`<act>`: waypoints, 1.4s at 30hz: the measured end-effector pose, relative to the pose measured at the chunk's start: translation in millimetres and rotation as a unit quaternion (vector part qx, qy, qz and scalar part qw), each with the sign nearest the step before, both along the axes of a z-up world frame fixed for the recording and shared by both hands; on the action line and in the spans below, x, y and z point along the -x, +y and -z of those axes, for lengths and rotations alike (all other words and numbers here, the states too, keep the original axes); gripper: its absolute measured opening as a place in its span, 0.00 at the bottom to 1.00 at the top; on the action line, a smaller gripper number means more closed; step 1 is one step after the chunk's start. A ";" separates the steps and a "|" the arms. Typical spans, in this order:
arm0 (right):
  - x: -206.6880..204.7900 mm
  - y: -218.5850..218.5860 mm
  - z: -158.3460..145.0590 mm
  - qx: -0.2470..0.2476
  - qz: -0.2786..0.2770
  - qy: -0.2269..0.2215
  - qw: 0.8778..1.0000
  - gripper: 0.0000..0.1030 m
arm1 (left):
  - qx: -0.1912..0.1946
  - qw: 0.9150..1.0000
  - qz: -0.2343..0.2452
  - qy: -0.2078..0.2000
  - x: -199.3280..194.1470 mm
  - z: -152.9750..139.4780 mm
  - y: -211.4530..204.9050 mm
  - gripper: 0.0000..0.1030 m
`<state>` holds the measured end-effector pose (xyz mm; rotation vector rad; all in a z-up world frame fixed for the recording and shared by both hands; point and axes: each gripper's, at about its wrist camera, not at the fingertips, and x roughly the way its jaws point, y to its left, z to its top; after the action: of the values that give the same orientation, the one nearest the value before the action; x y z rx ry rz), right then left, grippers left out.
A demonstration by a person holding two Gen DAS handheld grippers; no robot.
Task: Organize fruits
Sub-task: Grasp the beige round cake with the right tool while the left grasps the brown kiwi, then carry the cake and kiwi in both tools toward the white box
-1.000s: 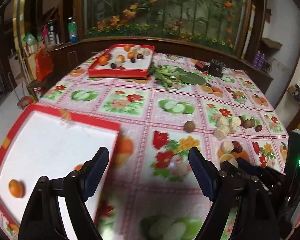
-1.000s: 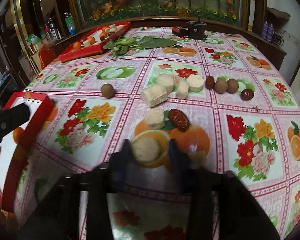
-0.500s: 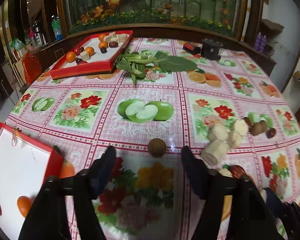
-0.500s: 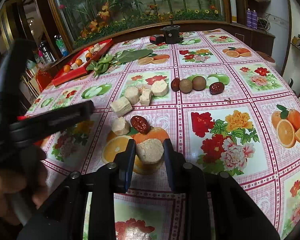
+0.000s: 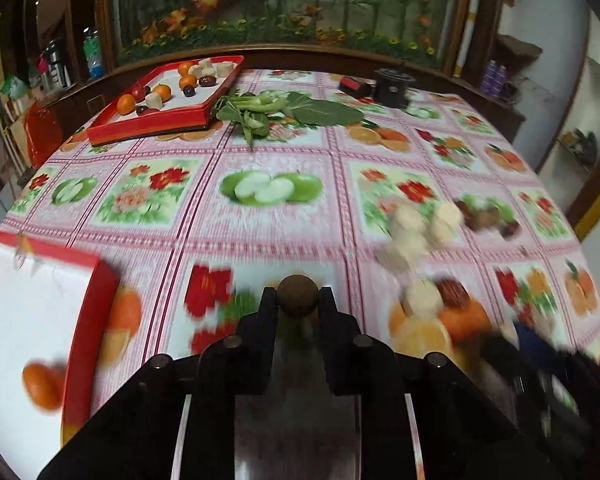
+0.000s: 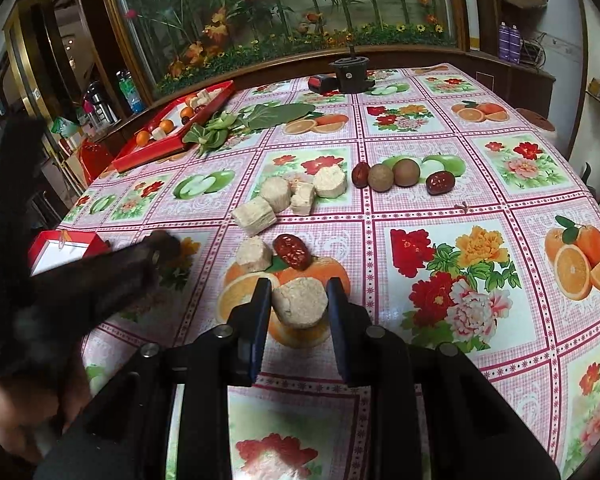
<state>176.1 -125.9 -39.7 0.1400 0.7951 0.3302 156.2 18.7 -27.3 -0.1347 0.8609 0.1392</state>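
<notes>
In the left wrist view my left gripper [image 5: 297,300] is shut on a small brown round fruit [image 5: 298,298] just above the flowered tablecloth. A red tray with a white floor [image 5: 100,280] lies to its left and holds oranges [image 5: 42,386]. In the right wrist view my right gripper [image 6: 300,304] is shut on a pale round fruit chunk [image 6: 300,306]. Beyond it lie more pale chunks [image 6: 284,196], a red date [image 6: 292,251] and two brown round fruits [image 6: 381,177]. The left gripper [image 6: 156,248] shows as a dark blur at the left.
A second red tray [image 5: 148,122] with oranges, dates and pale chunks sits at the far left. Leafy greens [image 5: 276,110] lie beside it, and a black pot [image 6: 350,74] stands at the far edge. A wooden rail rims the table.
My left gripper swung from the near tray to the brown fruit and shut on it. My right gripper closed on the pale chunk that sat between its fingers.
</notes>
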 end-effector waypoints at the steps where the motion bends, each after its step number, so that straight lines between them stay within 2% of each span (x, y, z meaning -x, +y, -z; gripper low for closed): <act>1: 2.7 1.4 -2.4 0.002 -0.003 -0.002 1.000 0.29 | 0.002 1.000 0.003 0.002 7.2 -0.6 -2.0 0.18; 11: 68.5 -5.5 -12.5 0.029 -0.005 -0.008 1.000 0.29 | -0.009 1.000 0.021 0.014 67.7 -5.2 -21.7 0.19; 19: 113.0 -3.9 -22.3 0.030 -0.002 -0.021 0.999 0.29 | -0.018 1.000 0.016 -0.002 109.3 -15.6 -19.2 0.19; 28: 135.1 8.8 -20.3 0.033 -0.006 -0.022 0.999 0.29 | -0.016 1.000 0.011 -0.012 136.3 -18.7 -10.9 0.19; 42: 145.0 20.0 -23.4 0.044 -0.014 -0.030 0.998 0.29 | -0.007 1.000 0.002 -0.016 150.7 -18.9 1.4 0.19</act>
<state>31.2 -105.9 -16.4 0.0368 0.7512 0.3236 5.5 20.1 -8.3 -0.1208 0.8275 0.1389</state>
